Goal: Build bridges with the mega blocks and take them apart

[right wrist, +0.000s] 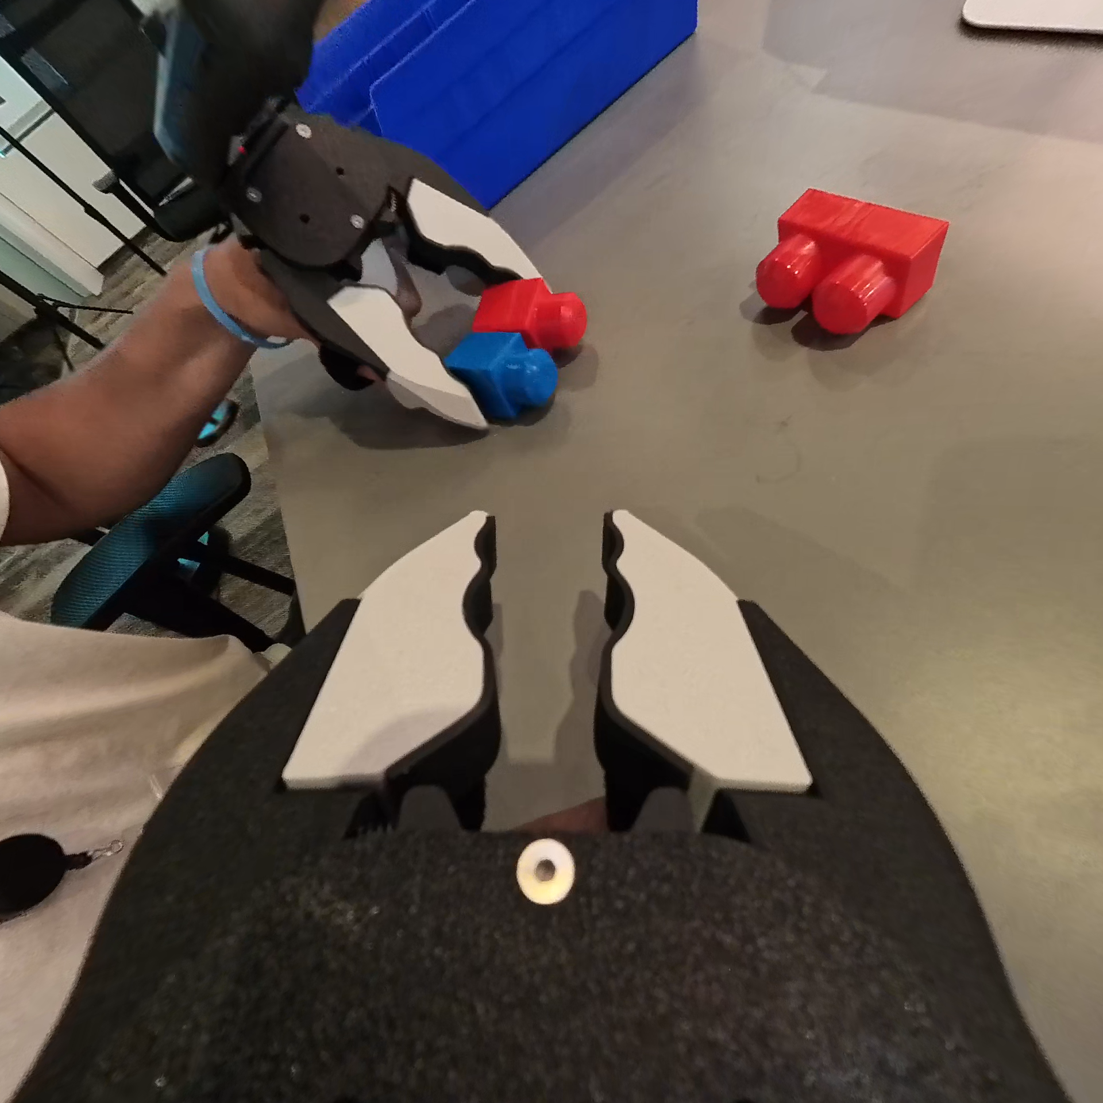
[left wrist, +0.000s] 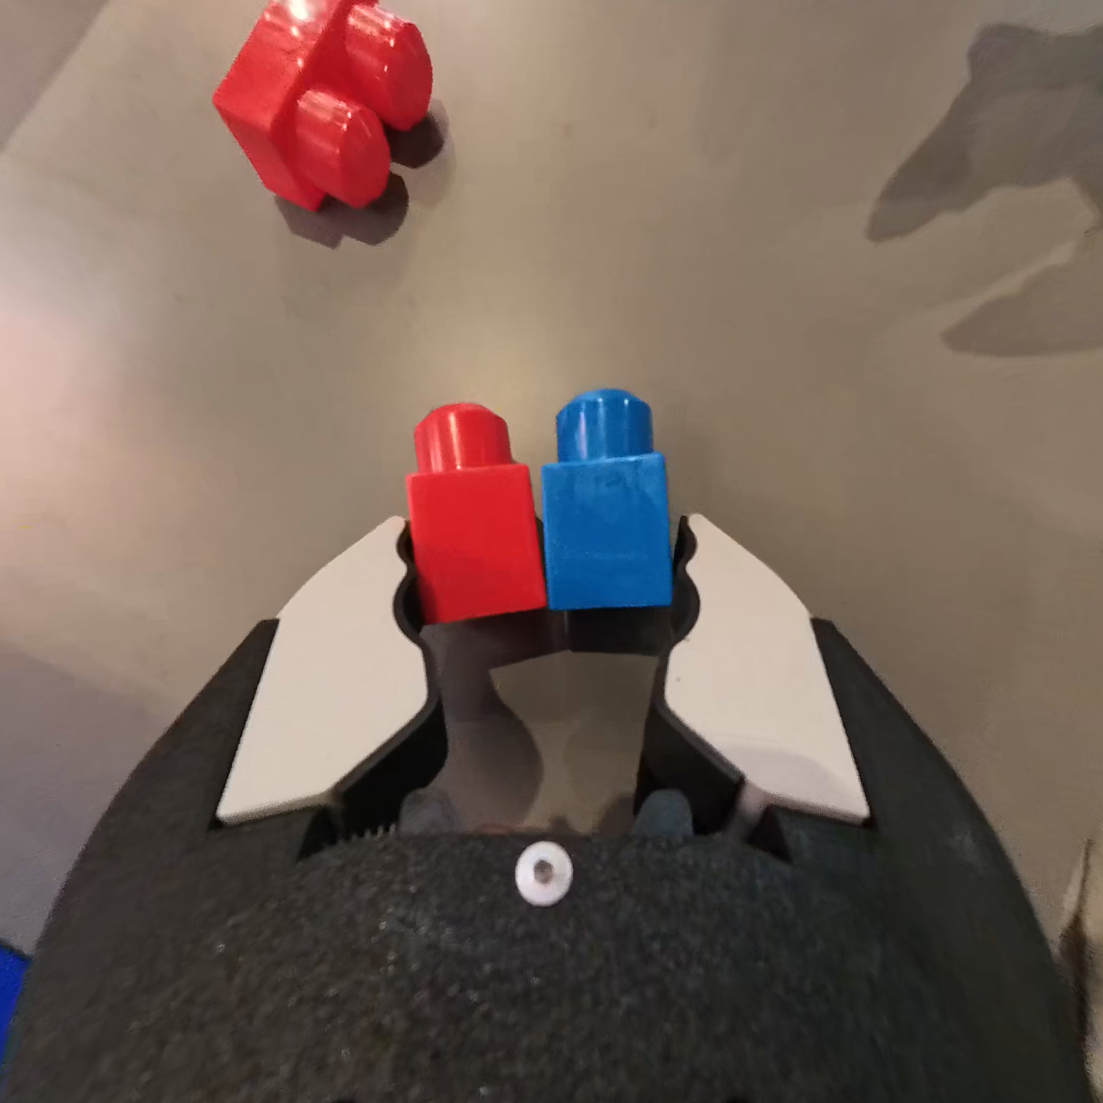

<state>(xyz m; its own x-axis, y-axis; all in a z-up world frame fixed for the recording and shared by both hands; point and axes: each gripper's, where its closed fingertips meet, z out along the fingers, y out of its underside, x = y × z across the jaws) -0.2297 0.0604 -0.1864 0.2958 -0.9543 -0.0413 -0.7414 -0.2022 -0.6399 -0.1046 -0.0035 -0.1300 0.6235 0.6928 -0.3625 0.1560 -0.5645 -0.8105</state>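
Observation:
My left gripper [left wrist: 543,525] is shut on two single-stud blocks held side by side: a red one [left wrist: 477,537] on the left and a blue one [left wrist: 606,531] on the right, studs pointing away from me. The right wrist view shows this gripper [right wrist: 504,352] low over the grey table [right wrist: 776,507], with the red block [right wrist: 528,310] and the blue block [right wrist: 501,376] lying on their sides between its fingers. A larger red two-stud block [left wrist: 310,101] [right wrist: 859,262] lies on its side farther off. My right gripper [right wrist: 549,519] is open and empty above the table.
A blue bin [right wrist: 507,77] stands at the table's far edge behind the left gripper. A white object [right wrist: 1038,15] sits at the far right corner. A person's arm [right wrist: 119,394] holds the left gripper. An office chair [right wrist: 149,519] stands off the table's left edge.

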